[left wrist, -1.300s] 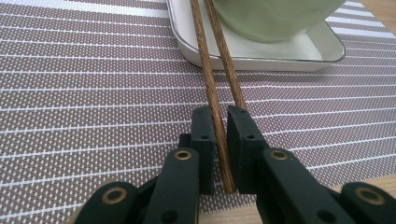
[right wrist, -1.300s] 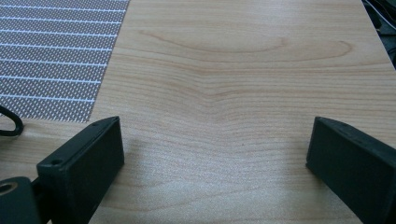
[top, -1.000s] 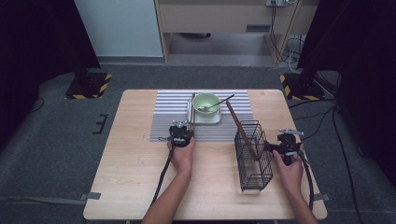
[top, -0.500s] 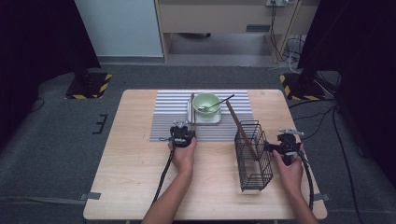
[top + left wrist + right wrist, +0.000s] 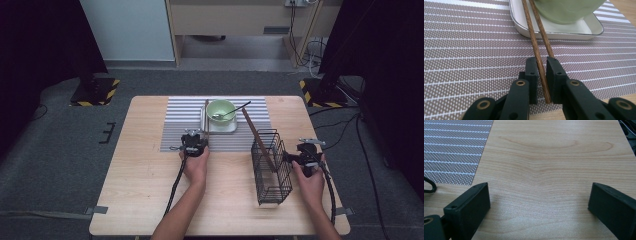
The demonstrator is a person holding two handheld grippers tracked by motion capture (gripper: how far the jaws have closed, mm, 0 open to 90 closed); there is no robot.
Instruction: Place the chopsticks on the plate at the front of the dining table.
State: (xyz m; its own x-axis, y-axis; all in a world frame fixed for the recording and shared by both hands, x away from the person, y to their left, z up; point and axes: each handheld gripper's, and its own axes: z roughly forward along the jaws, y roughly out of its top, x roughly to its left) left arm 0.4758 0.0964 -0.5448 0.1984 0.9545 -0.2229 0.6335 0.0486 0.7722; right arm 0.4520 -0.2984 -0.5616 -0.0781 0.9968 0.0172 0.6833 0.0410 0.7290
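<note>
This is looking like a lab or recording studio dressed up as a dining spot. A lone wooden table [image 5: 150, 200] is standing on grey carpet [image 5: 60, 190], with tape strips [image 5: 95, 209] marking its corners. Black curtains [image 5: 45, 45] are hanging at both sides, and stands with yellow-and-black hazard-striped bases [image 5: 95, 95] are sitting by them. Cables [image 5: 305, 45] are trailing down to the floor behind, below a wall outlet [image 5: 297, 2].

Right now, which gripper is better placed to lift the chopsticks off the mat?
Left. The left gripper already has its jaws around the chopsticks, whose far ends lean on the white tray. The right gripper is open over bare table, beside the wire basket.
</note>
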